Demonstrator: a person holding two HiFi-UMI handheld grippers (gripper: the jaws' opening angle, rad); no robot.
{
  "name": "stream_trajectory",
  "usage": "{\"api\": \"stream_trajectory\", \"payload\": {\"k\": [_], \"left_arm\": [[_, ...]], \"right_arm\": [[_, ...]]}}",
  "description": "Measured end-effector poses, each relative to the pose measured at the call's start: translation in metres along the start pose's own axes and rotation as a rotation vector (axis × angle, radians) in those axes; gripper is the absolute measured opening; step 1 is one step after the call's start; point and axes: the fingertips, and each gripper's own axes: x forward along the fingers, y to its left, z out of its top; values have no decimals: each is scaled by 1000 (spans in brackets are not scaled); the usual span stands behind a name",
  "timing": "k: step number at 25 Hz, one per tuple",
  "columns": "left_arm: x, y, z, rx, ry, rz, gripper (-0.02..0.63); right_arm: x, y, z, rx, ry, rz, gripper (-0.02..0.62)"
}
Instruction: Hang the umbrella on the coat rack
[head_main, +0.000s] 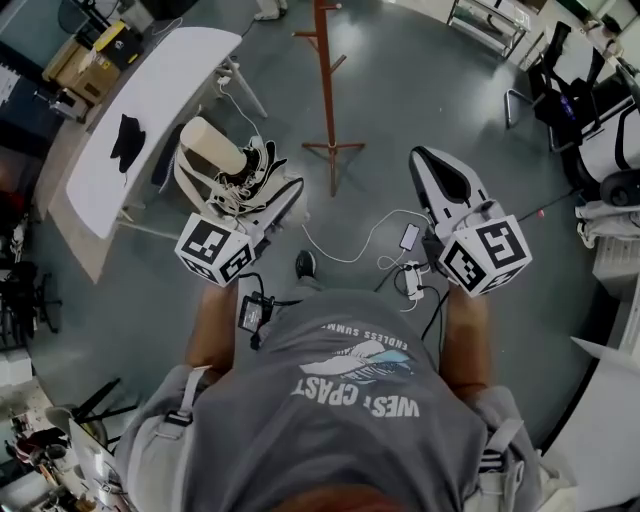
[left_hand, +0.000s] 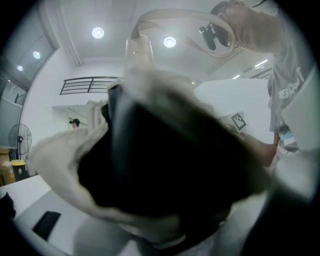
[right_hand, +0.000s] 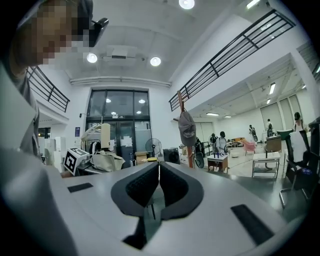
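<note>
Grey T-shirt (head_main: 350, 400) fills the near edge of the head view, with both tools just past it. At the left tool (head_main: 258, 198) the jaws are clamped on the folded umbrella (head_main: 212, 146). It has a beige fabric sleeve, roughly cylindrical and soft-looking, with black-and-white folds bunched at the jaws. A flat beige strap loop (left_hand: 172, 19) arcs off the top. That tool's own view is mostly a blurred dark and beige mass between the jaws, so exact pad contact isn't readable. The umbrella's long axis runs toward 10–11 o'clock from the tool. On the right tool (right_hand: 159, 172) the jaws are together with nothing between them. Key relation: the coat rack (head_main: 327, 85) stands at about 1 o'clock from the left tool, well apart. It sits roughly midway between the two tools' lines, so neither is clearly nearer. It has an upright reddish-brown wooden pole, angled pegs and a cross foot. A grey cap (right_hand: 187, 128) hangs on one peg. My read: the loaded left side goes forward and slightly right, and the strap loop over a peg looks like the easiest catch. Cables and a phone (head_main: 410, 237) lie on the floor en route.
</note>
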Motion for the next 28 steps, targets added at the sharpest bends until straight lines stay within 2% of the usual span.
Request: {"api": "stream_trajectory", "payload": {"k": [8,16,28], "left_arm": [[24,60,4,0,8,-66,318],[48,99,-7,-21,25,-139,318],[72,160,-26,-47,32,-217,318]], "right_arm": [[51,1,8,4,4,-57,29],[81,-7,6,20,22,-147,29],[122,4,3,6,49,-256,29]]}}
